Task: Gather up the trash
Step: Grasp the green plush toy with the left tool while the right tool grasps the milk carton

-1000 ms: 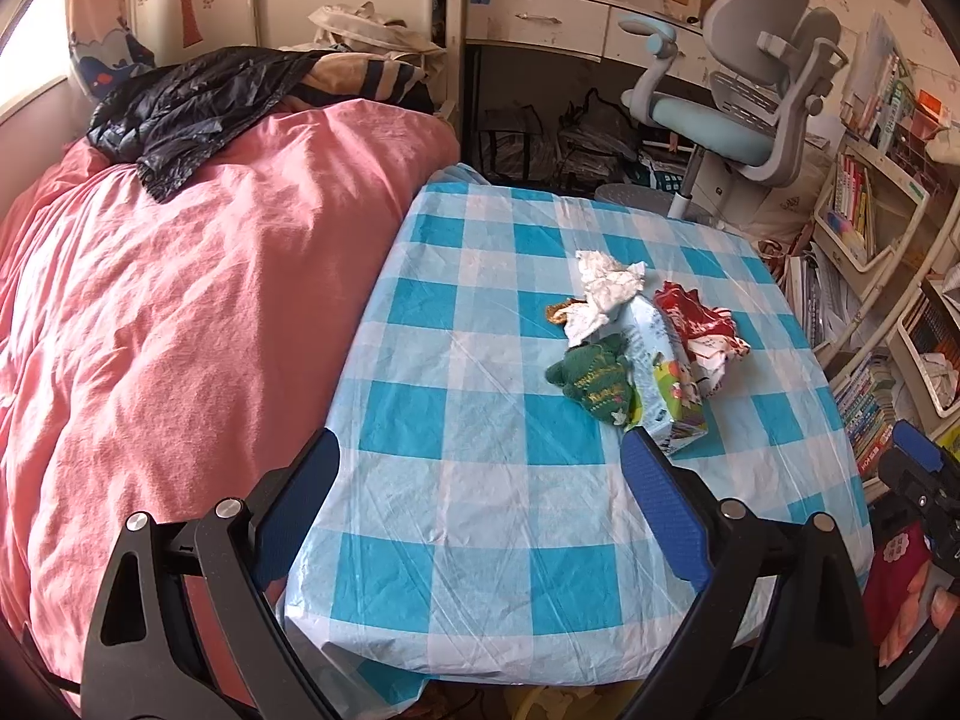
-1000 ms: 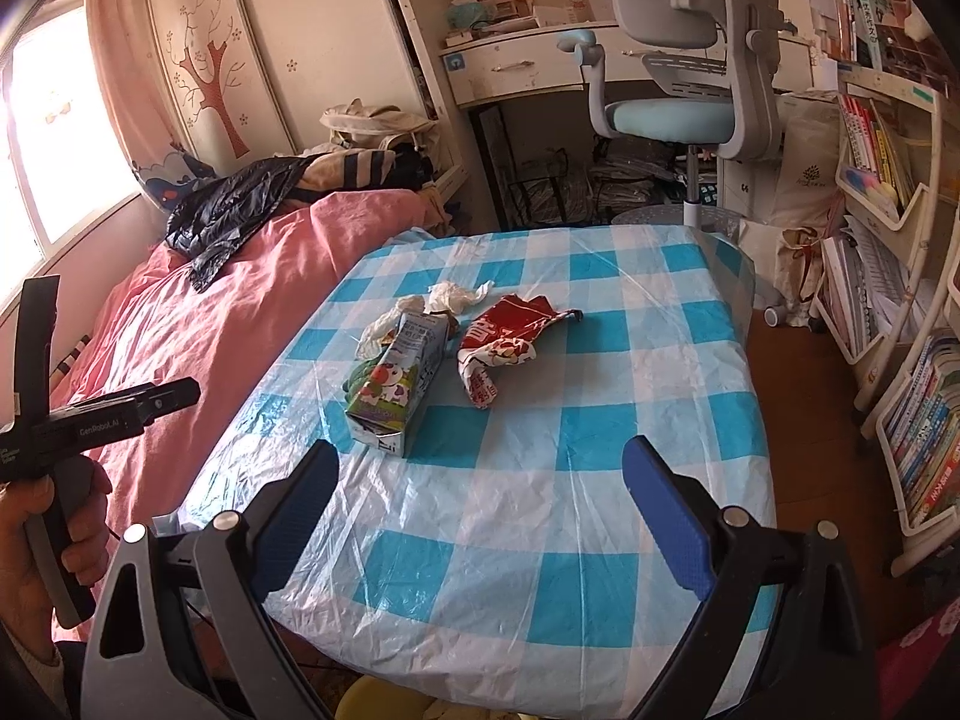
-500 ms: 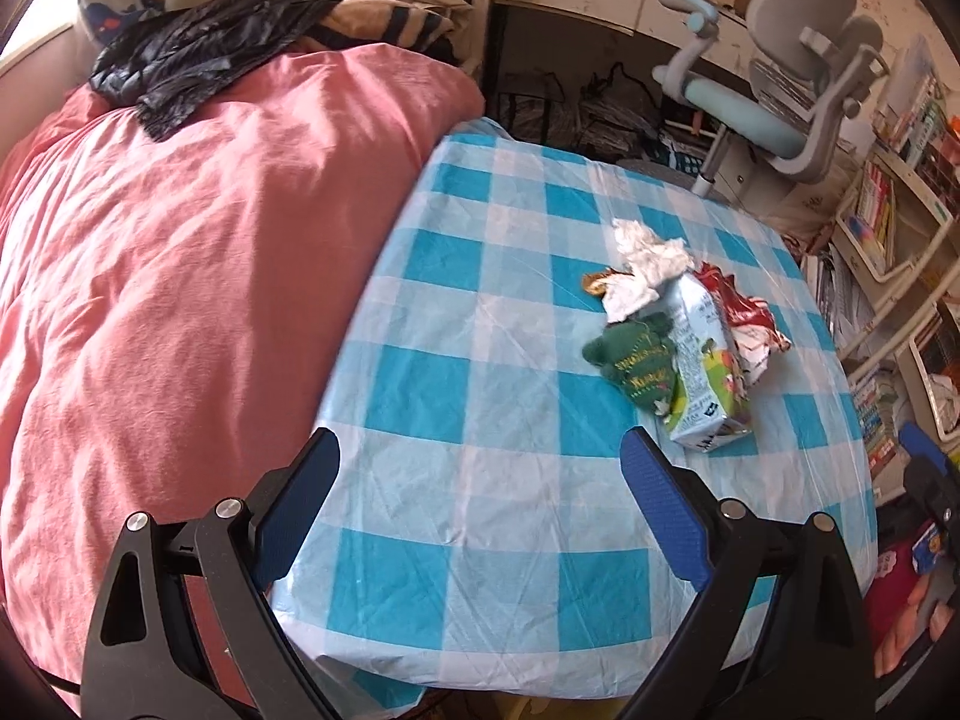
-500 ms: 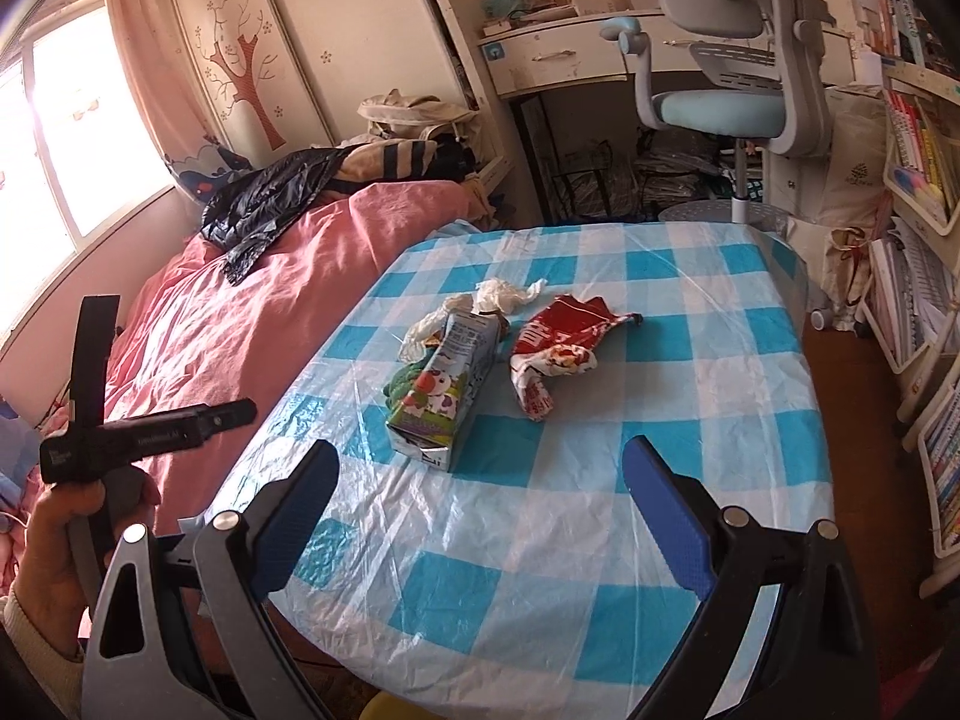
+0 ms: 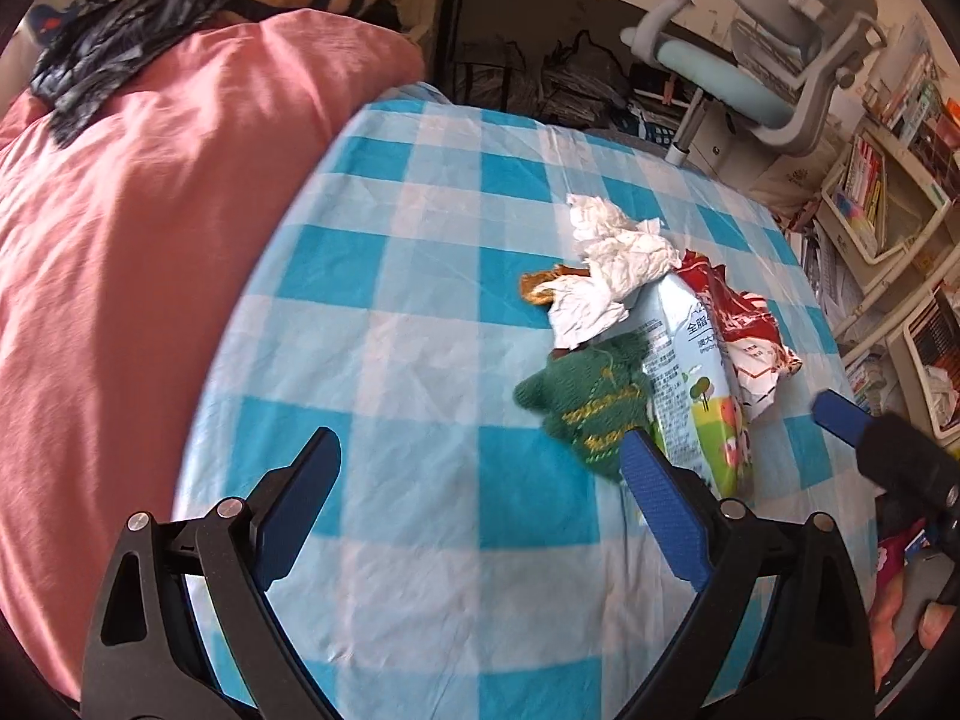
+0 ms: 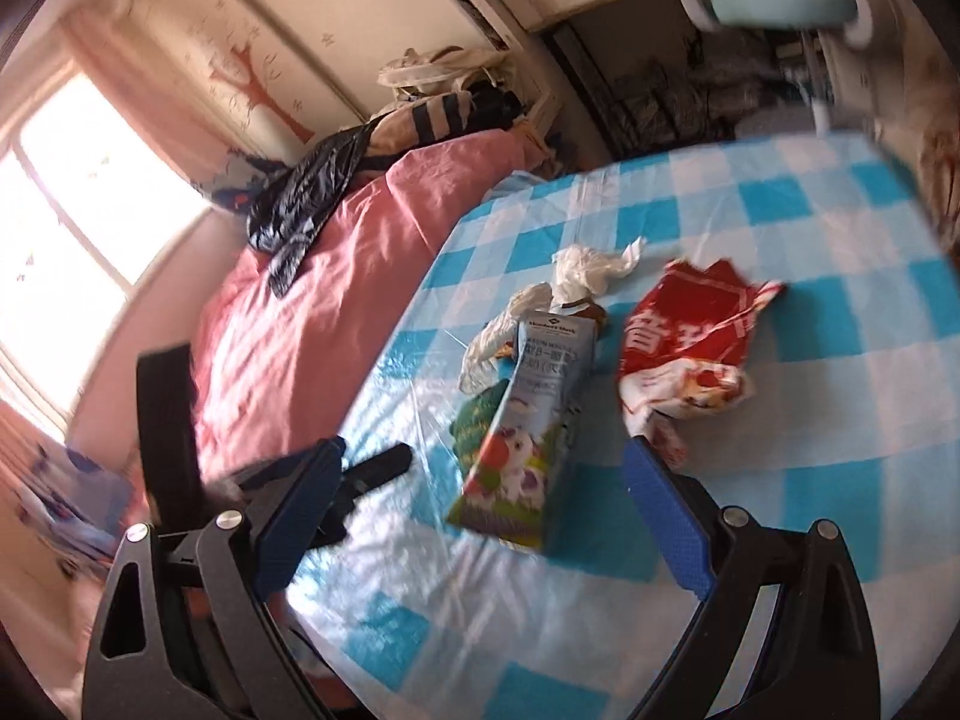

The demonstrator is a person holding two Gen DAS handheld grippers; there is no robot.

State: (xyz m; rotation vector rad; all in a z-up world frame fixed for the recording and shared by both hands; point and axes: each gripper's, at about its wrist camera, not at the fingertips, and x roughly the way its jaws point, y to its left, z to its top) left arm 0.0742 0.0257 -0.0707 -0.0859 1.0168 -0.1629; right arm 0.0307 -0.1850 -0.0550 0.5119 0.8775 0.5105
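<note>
A heap of trash lies on the blue-checked tablecloth (image 5: 420, 252): crumpled white tissue (image 5: 618, 252), a milk carton (image 5: 696, 384), a red snack wrapper (image 5: 744, 324), a green wrapper (image 5: 588, 408) and a small orange wrapper (image 5: 540, 285). My left gripper (image 5: 480, 498) is open and empty, just short of the green wrapper. My right gripper (image 6: 480, 498) is open and empty, close in front of the carton (image 6: 528, 420), with the red wrapper (image 6: 690, 348) to its right and the tissue (image 6: 582, 270) behind it.
A pink bed (image 5: 120, 210) with a black bag (image 5: 120, 30) borders the table's left side. A grey office chair (image 5: 780, 60), a desk and bookshelves (image 5: 888, 192) stand behind and to the right. The other gripper (image 5: 888, 456) shows at the right edge.
Both grippers have moved forward and down toward the trash heap, which now looks larger. Both stay open. The trash has not moved.
</note>
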